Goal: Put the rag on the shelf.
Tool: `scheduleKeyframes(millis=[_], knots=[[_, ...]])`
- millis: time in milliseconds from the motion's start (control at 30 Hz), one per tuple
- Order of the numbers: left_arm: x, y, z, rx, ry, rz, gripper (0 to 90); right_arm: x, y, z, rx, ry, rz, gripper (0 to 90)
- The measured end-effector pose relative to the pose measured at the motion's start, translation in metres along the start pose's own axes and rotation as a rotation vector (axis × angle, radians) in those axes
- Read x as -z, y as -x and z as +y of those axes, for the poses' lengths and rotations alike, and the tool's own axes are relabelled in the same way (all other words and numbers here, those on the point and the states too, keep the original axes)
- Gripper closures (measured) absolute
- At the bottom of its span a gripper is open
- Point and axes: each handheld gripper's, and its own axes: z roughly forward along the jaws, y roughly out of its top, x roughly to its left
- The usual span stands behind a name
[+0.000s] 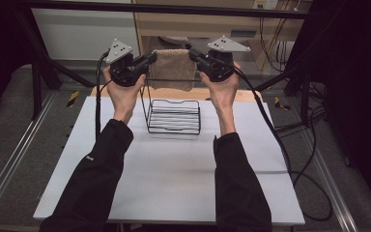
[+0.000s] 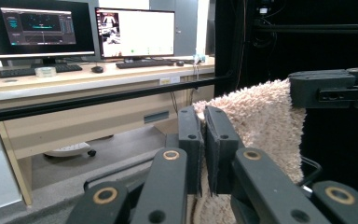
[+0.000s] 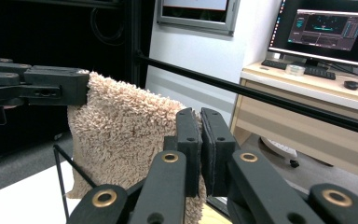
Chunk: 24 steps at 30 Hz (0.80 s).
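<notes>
A beige fluffy towel (image 1: 174, 67) hangs stretched between my two grippers, above the far side of a black wire rack (image 1: 173, 116) on the white table. My left gripper (image 1: 149, 59) is shut on the towel's left top corner; my right gripper (image 1: 194, 55) is shut on its right top corner. In the left gripper view the towel (image 2: 261, 121) is pinched between the jaws of my left gripper (image 2: 204, 122), with the other gripper (image 2: 331, 88) holding the far corner. In the right gripper view the towel (image 3: 121, 130) runs from my right gripper (image 3: 200, 126) to the other gripper (image 3: 42, 86).
The white table (image 1: 169, 179) has bare room in front of the rack. A black frame bar (image 1: 174, 8) crosses the back. A wooden desk (image 2: 74, 112) with monitors (image 2: 135, 30) and keyboards stands beyond. Cables (image 1: 280, 145) trail along the table's right side.
</notes>
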Motion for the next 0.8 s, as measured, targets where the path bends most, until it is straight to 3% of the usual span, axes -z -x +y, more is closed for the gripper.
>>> scheduleKeyframes(millis=[800], knots=[[0.013, 0.003, -0.026, -0.007, -0.013, -0.026, 85.4, 0.009, -0.01, -0.019, 0.033, -0.025, 0.028, 87.1]])
